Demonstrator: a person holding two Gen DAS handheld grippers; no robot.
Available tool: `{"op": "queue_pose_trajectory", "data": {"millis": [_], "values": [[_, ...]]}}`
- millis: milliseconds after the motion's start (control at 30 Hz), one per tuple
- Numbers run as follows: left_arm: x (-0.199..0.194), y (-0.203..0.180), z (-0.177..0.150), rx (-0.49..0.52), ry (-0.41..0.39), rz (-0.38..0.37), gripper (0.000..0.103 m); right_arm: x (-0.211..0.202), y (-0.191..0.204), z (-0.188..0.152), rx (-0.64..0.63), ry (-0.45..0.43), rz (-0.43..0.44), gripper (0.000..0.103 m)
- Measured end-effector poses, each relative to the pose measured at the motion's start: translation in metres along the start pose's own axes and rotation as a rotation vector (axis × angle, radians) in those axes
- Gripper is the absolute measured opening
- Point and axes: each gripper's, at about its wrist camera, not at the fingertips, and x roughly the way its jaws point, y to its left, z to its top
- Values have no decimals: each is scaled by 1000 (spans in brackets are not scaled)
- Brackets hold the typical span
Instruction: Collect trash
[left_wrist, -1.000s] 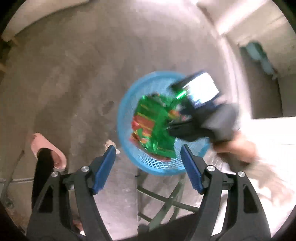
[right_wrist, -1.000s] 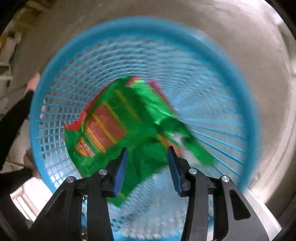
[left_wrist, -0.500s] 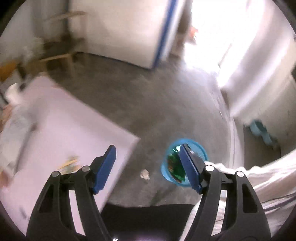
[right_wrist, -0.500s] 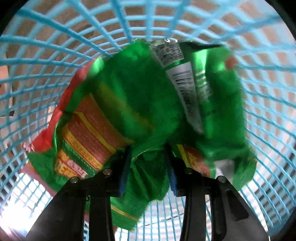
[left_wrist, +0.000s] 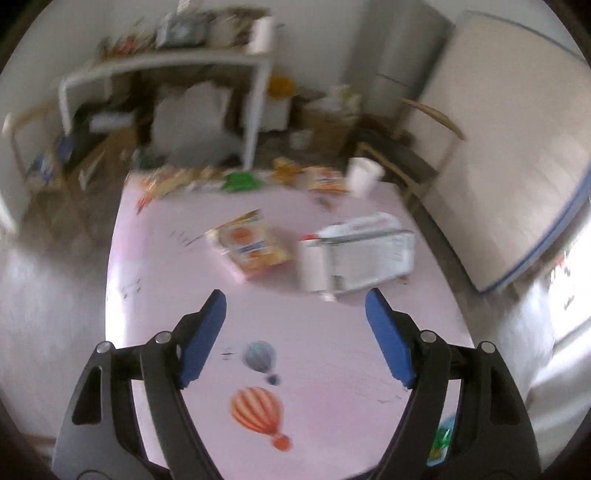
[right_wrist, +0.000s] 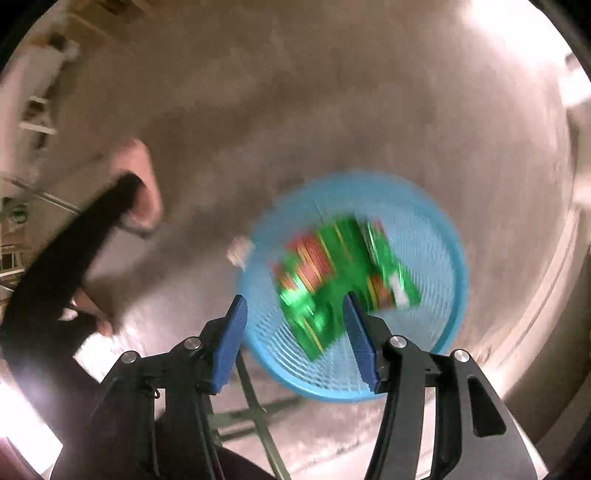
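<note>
In the right wrist view a green and red snack wrapper (right_wrist: 340, 273) lies inside a blue mesh basket (right_wrist: 448, 295) on the concrete floor. My right gripper (right_wrist: 293, 332) is open and empty, held above the basket's near rim. In the left wrist view my left gripper (left_wrist: 295, 332) is open and empty over a pink table (left_wrist: 166, 280). On the table lie an orange snack packet (left_wrist: 251, 249), a white carton (left_wrist: 358, 254), a white paper cup (left_wrist: 364, 175), a green wrapper (left_wrist: 240, 181) and more wrappers along the far edge.
A crumpled white scrap (right_wrist: 238, 251) lies on the floor beside the basket. The person's foot in a pink slipper (right_wrist: 144, 184) stands to the left. A cluttered shelf (left_wrist: 166, 88) and a white board (left_wrist: 509, 177) stand beyond the table.
My right gripper has let go of the green wrapper, opened and risen out of the basket. My left gripper has swung from the floor up to face the pink table.
</note>
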Motion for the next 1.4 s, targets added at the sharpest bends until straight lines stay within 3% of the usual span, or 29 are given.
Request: {"op": "queue_pose_trajectory", "data": {"millis": [100,267,400,500,600,633,767,833,967,1067,1200,1267,1300,1333,1400], "values": [[43,39,5,-99,43,-50,79,-63,40,26,-48,-150,33,59],[131,84,19,-246,113,-91,82,-136,127,64,-172,-336,133,59],[182,112,32,-350,77,-123,80,-174,227,80,-363,-437,224,61],[201,122,37,-375,60,-160,53,-191,308,87,-525,-468,293,62],[211,123,38,-336,66,-177,20,-193,392,84,-692,-458,360,62],[210,123,37,-324,54,-165,12,-191,414,78,-738,-453,378,62],[187,134,26,-356,-14,-205,2,-185,494,49,-907,-429,442,62],[167,145,21,-400,-60,-262,2,-184,538,27,-1016,-393,462,63],[118,165,12,-467,-155,-254,1,-168,606,-8,-1159,-293,465,72],[79,185,0,-505,-230,-223,1,-143,671,-29,-1312,-259,378,82],[45,195,-14,-496,-282,-160,1,-89,743,-47,-1374,-243,110,82],[36,198,-22,-494,-291,-155,1,-70,759,-49,-1393,-188,96,96],[33,197,-25,-492,-294,-154,1,-55,769,-48,-1380,-174,18,96],[30,197,-26,-489,-295,-154,1,-50,774,-45,-1365,-167,8,97],[27,195,-29,-475,-294,-145,1,-49,777,-34,-1286,-152,64,89]]}}
